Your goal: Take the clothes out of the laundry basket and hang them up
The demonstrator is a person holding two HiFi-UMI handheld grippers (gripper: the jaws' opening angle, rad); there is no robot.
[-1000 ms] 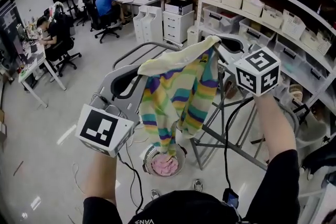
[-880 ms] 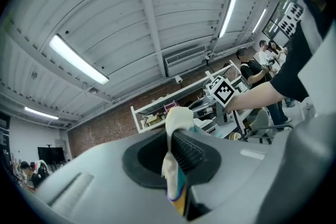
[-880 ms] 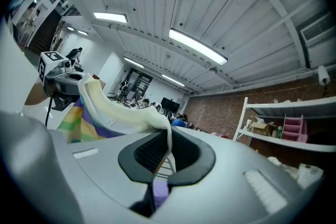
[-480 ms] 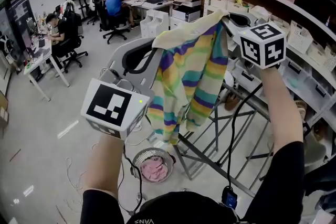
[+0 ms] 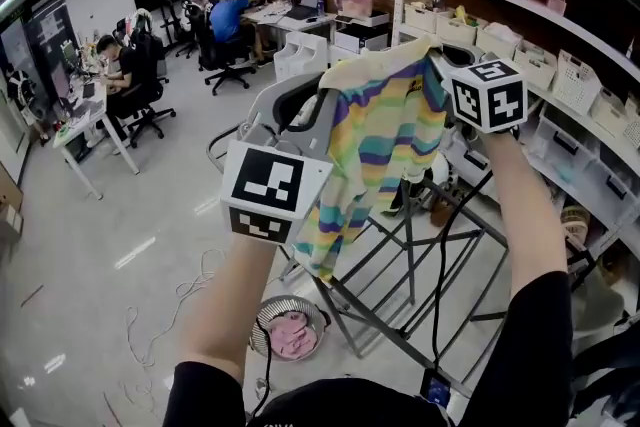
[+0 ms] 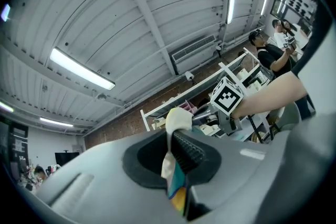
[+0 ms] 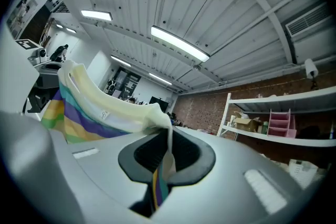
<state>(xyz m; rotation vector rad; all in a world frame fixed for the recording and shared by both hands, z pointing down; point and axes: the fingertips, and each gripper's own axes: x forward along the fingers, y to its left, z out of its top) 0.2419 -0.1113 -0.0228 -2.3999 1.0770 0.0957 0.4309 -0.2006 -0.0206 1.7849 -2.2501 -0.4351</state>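
Note:
A garment (image 5: 375,150) striped in yellow, green, blue and purple, with a cream waistband, hangs stretched between my two grippers above a grey metal drying rack (image 5: 425,250). My left gripper (image 5: 318,102) is shut on one end of the cream band (image 6: 177,122). At the other end my right gripper (image 5: 436,65) is shut on the same band (image 7: 113,107). The cloth runs down between each pair of pads, at the left gripper (image 6: 176,162) and at the right gripper (image 7: 164,159). Below on the floor stands a round wire laundry basket (image 5: 262,315) with pink clothes (image 5: 292,335) in it.
White shelving (image 5: 560,45) with bins and boxes fills the right side. Behind the rack stand white drawer units (image 5: 300,50). Desks and office chairs with seated people (image 5: 125,75) lie at the back left. A cable (image 5: 165,310) trails over the floor left of the basket.
Both grippers have risen and travelled right and away from the basket, carrying the striped garment with them. It now hangs over the drying rack, and the basket lies lower in the head view.

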